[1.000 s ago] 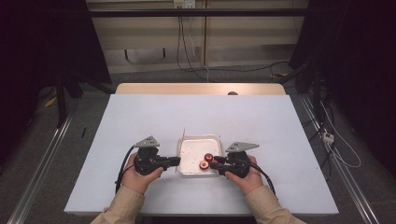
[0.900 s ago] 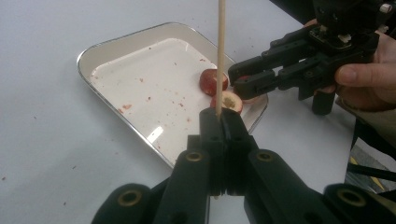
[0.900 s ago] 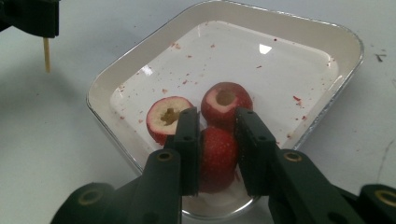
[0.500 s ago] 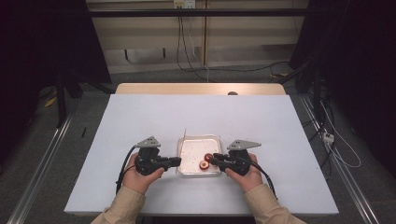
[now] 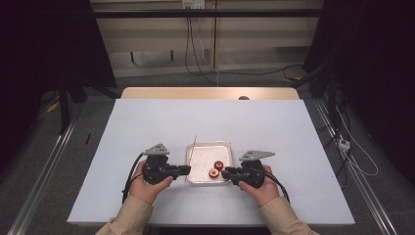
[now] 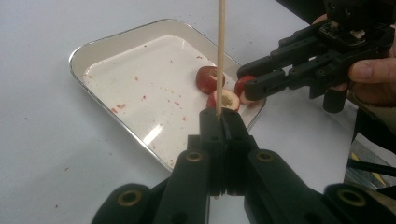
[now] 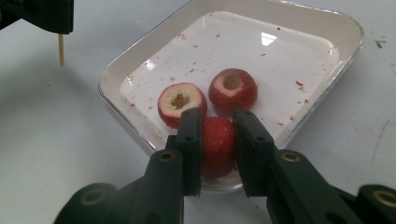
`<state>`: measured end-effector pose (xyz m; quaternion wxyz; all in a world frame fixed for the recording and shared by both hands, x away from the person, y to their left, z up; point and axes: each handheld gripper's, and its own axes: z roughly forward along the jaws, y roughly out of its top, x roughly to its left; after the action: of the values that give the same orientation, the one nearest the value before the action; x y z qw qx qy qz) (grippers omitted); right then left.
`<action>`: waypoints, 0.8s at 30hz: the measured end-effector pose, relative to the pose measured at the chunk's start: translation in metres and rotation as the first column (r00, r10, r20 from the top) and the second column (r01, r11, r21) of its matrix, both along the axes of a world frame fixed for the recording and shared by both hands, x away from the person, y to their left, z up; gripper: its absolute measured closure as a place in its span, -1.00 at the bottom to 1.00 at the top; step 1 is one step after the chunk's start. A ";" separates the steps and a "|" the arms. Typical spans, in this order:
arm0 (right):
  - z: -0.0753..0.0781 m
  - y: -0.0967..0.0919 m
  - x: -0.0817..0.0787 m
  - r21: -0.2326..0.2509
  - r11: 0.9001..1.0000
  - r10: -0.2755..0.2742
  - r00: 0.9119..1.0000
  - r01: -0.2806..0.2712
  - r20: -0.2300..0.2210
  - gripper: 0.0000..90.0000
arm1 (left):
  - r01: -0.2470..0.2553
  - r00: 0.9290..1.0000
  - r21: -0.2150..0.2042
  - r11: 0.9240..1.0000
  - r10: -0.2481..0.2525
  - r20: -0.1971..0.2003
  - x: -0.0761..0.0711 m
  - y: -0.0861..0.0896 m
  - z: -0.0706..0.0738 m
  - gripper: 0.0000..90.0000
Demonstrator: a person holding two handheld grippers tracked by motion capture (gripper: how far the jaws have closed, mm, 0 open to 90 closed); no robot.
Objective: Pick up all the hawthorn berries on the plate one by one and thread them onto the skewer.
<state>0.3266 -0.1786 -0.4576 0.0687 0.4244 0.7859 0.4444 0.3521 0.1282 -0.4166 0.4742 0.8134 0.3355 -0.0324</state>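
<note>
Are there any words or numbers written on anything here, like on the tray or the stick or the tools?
None can be read. The tray, the wooden stick, the red fruit pieces, the left tool, the right tool and the table bear no words, numbers or signs. The wall box at the back is too small to tell.

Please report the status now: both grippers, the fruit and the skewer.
Left gripper shut on wooden skewer, upright. Right gripper shut on red fruit at tray edge. Two cored fruits in tray; nothing blocking.
</note>
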 end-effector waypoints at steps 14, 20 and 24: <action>0.014 -0.015 0.007 0.168 0.980 -0.107 0.994 0.107 -0.013 0.65 | 0.041 0.999 0.011 0.999 -0.041 -0.026 -0.003 -0.006 0.001 0.99; 0.032 -0.018 0.023 0.252 0.952 -0.179 0.984 0.173 -0.001 0.65 | 0.117 0.991 -0.008 0.993 -0.117 -0.069 -0.013 -0.022 -0.001 0.99; 0.045 -0.016 0.029 0.294 0.938 -0.195 0.981 0.184 0.009 0.65 | 0.149 0.983 -0.009 0.989 -0.149 -0.106 -0.018 -0.033 -0.006 0.99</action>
<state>0.3552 -0.1942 -0.4127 0.0627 0.4952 0.6656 0.5548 0.3340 0.0949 -0.4223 0.4521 0.8332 0.2983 -0.1111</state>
